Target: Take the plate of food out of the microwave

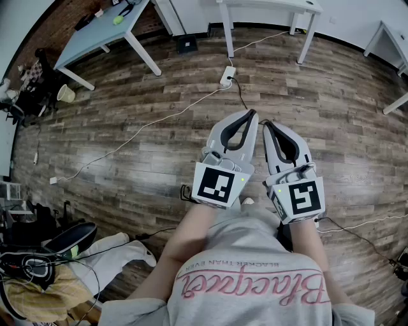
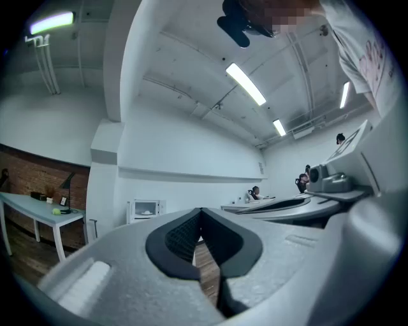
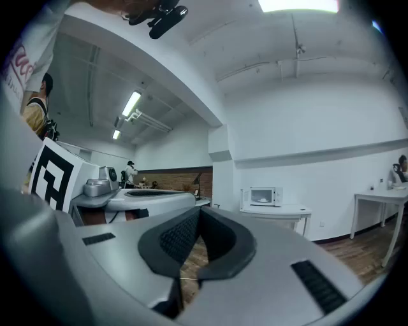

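A white microwave stands far off on a white table against the wall, and also shows small in the left gripper view as the microwave. A pale shape shows in its window, too small to make out. Both grippers are held side by side in front of the person's torso, over the wooden floor. My left gripper is shut with nothing in it, its tips meeting. My right gripper is shut and empty too, with its tips together.
A power strip and cables lie on the floor ahead. A grey-blue table stands at the far left and a white table at the far middle. A chair and clutter sit at the lower left. People stand in the distance.
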A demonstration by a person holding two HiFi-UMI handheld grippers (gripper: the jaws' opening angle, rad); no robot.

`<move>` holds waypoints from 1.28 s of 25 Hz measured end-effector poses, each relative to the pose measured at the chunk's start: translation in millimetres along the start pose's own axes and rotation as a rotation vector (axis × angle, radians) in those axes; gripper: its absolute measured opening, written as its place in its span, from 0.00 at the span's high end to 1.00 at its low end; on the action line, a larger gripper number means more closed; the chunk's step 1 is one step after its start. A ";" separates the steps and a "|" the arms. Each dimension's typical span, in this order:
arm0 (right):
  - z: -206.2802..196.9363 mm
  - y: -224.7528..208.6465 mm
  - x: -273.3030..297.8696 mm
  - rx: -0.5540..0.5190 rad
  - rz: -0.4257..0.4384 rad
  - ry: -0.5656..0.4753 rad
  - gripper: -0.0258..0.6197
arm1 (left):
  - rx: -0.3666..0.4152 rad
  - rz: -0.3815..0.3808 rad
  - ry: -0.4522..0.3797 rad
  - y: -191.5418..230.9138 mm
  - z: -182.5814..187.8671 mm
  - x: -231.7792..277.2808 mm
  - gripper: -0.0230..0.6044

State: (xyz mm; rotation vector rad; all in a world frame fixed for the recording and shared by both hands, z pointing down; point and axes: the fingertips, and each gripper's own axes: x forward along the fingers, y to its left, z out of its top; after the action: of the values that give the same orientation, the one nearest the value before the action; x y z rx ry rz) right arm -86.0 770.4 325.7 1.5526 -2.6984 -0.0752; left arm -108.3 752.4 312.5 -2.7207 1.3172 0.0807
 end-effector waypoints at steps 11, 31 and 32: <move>2.5 -10.8 15.2 0.000 -0.047 -0.007 0.94 | -0.020 -0.019 -0.013 20.5 -1.1 12.6 0.96; 9.7 -51.2 170.5 -0.031 -0.124 0.011 0.94 | -0.023 -0.120 -0.021 148.5 -12.5 115.6 0.96; 9.0 -52.0 178.2 -0.032 -0.133 0.018 0.94 | -0.025 -0.129 -0.018 154.6 -13.6 119.0 0.96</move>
State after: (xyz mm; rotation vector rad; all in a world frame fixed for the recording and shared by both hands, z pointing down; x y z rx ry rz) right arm -131.1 590.5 313.8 1.7134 -2.5641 -0.1063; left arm -155.8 563.0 301.5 -2.8107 1.1402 0.1097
